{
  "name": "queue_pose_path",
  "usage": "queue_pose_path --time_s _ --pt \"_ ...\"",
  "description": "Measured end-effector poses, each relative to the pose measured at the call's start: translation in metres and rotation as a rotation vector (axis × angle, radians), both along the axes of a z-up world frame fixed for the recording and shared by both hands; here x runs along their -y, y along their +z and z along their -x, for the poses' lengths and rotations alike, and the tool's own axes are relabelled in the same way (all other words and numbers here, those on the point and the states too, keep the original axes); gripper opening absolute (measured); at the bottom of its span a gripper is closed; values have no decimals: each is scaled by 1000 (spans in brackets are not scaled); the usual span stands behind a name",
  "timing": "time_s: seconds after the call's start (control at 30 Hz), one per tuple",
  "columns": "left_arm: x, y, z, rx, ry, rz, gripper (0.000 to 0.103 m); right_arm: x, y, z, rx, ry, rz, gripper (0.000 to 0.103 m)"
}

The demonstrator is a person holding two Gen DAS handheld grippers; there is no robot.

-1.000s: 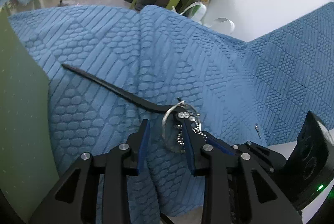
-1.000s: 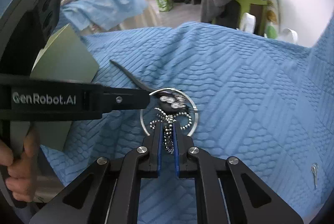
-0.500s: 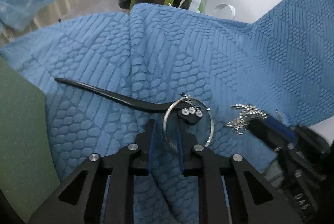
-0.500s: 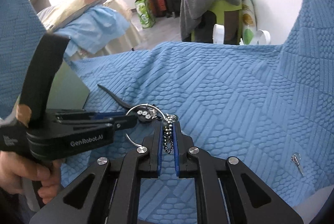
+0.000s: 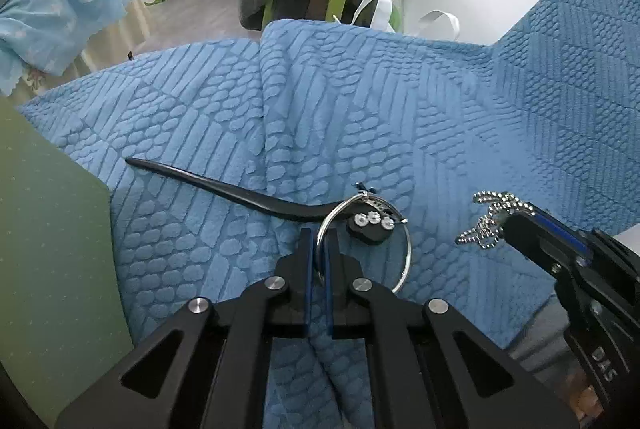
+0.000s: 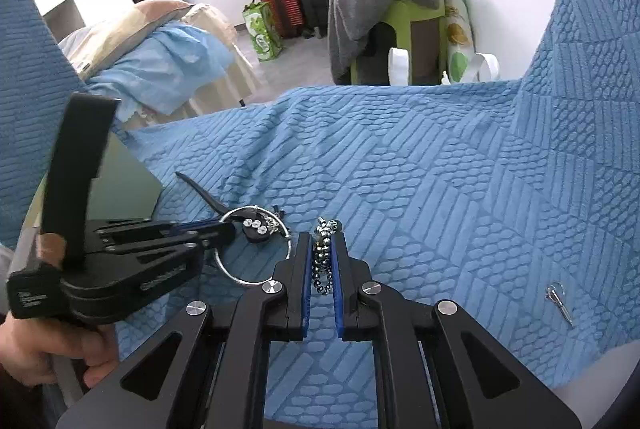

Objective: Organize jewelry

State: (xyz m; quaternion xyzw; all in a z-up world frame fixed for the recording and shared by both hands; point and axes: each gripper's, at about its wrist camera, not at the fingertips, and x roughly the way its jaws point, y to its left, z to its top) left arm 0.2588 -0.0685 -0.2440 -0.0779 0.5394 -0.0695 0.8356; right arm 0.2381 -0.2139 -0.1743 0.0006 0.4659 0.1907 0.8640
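Right gripper (image 6: 320,249) pinches beaded silver chain (image 6: 323,257), bunched, glinting.

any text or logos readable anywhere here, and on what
"DAS": white letters on the body of the right gripper, as the left wrist view shows it; possibly only part of a longer word.
White lettering on the side of the left gripper, in the right wrist view: too blurred to read.
Print on the green bag on the floor: too small to read.
Nothing legible on the bangle, the bead chain or the blue blanket.
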Motion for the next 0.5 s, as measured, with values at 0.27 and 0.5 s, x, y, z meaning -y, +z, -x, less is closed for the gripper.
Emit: queue_pose_path --time_s 0.27,0.5 --pt "-11 30 9 22 1 67 3 3 13 7 26 -31 18 7" --pt "-19 68 23 59 -12 87 3 -1 34 10 53 -51 20 7"
